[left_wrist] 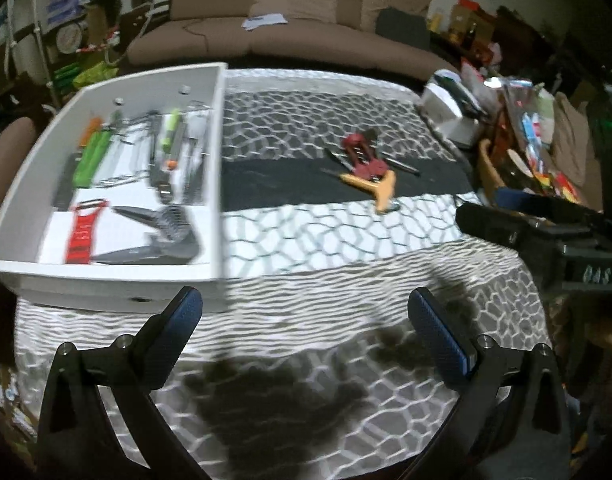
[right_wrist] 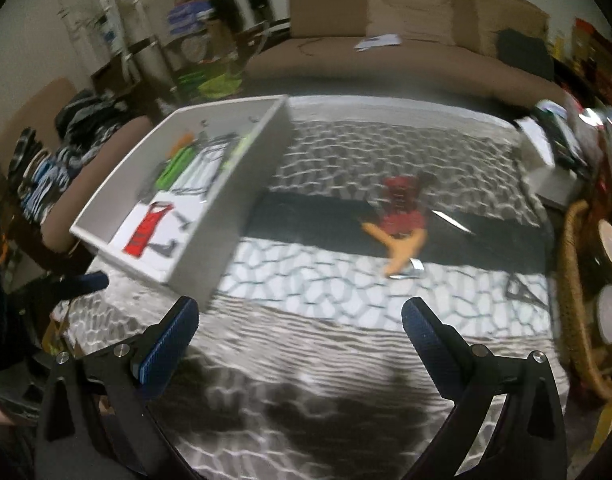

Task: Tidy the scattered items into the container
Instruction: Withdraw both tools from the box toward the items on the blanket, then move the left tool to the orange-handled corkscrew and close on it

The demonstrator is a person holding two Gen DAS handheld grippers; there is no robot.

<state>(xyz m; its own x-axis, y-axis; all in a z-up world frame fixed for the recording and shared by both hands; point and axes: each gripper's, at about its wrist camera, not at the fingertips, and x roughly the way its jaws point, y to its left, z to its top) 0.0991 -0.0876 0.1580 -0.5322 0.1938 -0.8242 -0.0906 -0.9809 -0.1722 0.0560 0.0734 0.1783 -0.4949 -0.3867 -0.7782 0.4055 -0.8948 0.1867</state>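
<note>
A white drawer-like container [left_wrist: 219, 168] sits at the left of a patterned cloth and holds several kitchen tools, among them a red peeler [left_wrist: 83, 232] and a green-handled tool [left_wrist: 90, 156]. It also shows in the right wrist view [right_wrist: 241, 196]. A small pile lies loose on the cloth's black band: a dark red tool [left_wrist: 364, 154] over an orange-handled tool [left_wrist: 380, 186] and a thin metal utensil [left_wrist: 402, 166]. The pile shows blurred in the right wrist view [right_wrist: 402, 210]. My left gripper [left_wrist: 306, 312] is open and empty above the cloth's near part. My right gripper [right_wrist: 299, 318] is open and empty.
A brown sofa [left_wrist: 285, 40] runs behind the table. Cluttered goods and a wicker basket [right_wrist: 578, 300] crowd the right edge. A white box [left_wrist: 446, 116] sits at the far right corner. The right gripper's body [left_wrist: 546, 232] shows at the right of the left wrist view.
</note>
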